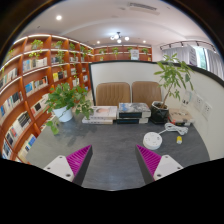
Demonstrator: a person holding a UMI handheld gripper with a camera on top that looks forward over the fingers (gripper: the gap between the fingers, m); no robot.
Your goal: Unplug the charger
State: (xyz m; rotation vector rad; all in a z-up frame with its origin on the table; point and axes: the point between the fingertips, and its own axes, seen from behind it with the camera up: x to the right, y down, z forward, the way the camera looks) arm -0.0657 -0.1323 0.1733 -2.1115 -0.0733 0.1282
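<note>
My gripper is open and empty above a grey table. Its two magenta pads stand wide apart with bare tabletop between them. A white power strip with a cable lies at the far right of the table, beyond the right finger, next to the potted plant. A round white object sits just ahead of the right finger. I cannot make out the charger itself.
A potted plant in a white pot stands at the far left, another plant in a dark pot at the far right. Stacked books and a dark box lie at the table's far edge. Two chairs and bookshelves stand behind.
</note>
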